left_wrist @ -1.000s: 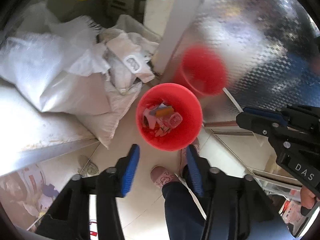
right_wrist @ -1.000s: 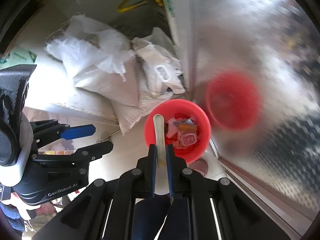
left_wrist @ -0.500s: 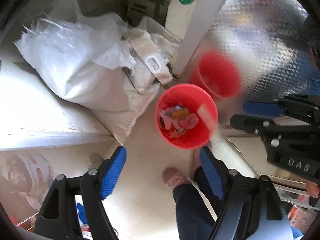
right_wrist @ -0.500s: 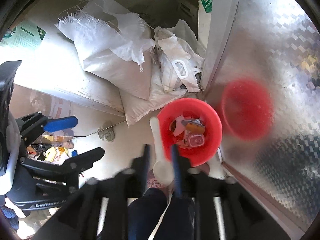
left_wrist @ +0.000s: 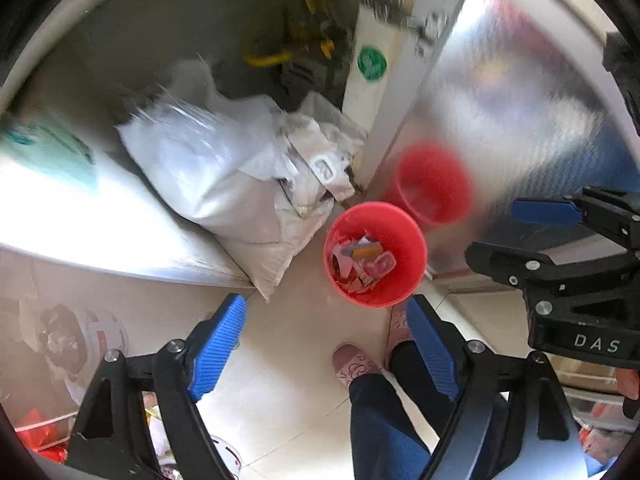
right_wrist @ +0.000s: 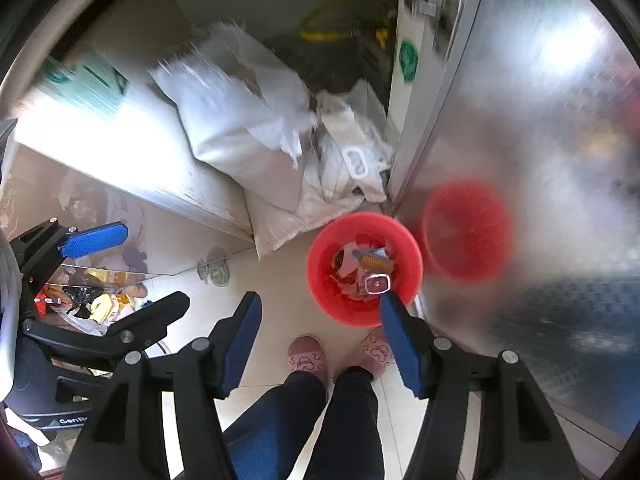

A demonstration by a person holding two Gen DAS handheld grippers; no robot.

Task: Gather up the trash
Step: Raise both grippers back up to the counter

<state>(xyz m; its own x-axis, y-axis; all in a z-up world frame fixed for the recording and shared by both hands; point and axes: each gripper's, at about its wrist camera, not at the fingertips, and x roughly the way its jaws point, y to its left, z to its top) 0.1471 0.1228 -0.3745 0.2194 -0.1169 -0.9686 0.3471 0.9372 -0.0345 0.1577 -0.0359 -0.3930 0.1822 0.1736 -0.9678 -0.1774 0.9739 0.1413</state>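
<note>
Since the earlier frames, the white spoon-like item once clamped in the right gripper [right_wrist: 320, 344] is no longer seen between its blue pads, and both wrist views now show the red bin [left_wrist: 375, 254] smaller and farther below. Both grippers are pointed steeply downward over the tiled floor [left_wrist: 288, 392]. The right gripper's jaws are opening and nothing is held between them; the left gripper [left_wrist: 326, 346] is likewise opening, its jaws wide and empty. The red bin is placed on the floor against the patterned metal door [left_wrist: 520, 100], in which its reflection is visible, and just beside the white sacks [left_wrist: 216, 176]. Wrappers and a small plastic container [right_wrist: 377, 283] are lying in the bin. The released item cannot be told apart among them. The deposit step is judged complete. For the next move, further trash must be located away from the bin, and one open gripper must be brought down around it.
</note>
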